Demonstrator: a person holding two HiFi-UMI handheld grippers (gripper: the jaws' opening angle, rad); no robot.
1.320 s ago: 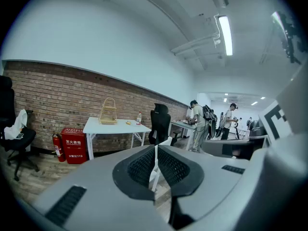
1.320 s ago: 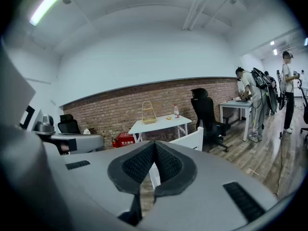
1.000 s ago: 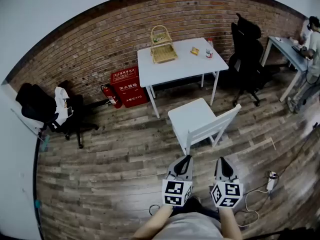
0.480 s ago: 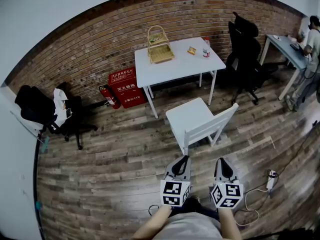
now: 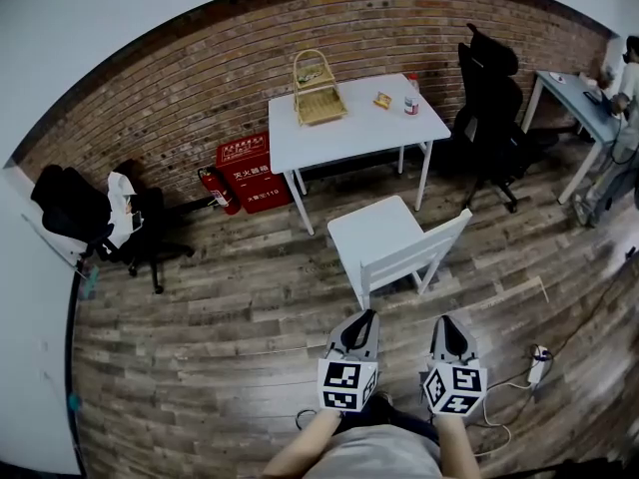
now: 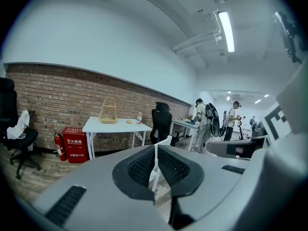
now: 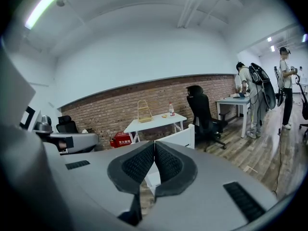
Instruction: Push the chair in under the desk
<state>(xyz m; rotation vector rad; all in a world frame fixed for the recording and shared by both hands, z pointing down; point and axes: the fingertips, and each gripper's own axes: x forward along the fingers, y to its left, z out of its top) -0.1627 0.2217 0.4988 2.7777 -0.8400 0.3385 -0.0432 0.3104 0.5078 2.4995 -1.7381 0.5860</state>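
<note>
Flanking the desk (image 5: 359, 126) — black office chair (image 5: 489, 103), red cabinet (image 5: 245, 173), white chair (image 5: 375, 230) in front

Bare plank floor (image 5: 230, 307) up to the white chair (image 5: 374, 233), open space under the desk (image 5: 349, 128) between its front legs

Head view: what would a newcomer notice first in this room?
A white wooden chair stands pulled out on the plank floor, not tucked under the white rectangular desk by the red-brick wall. A bright red box sits left of the desk, beside a fire extinguisher.
</note>
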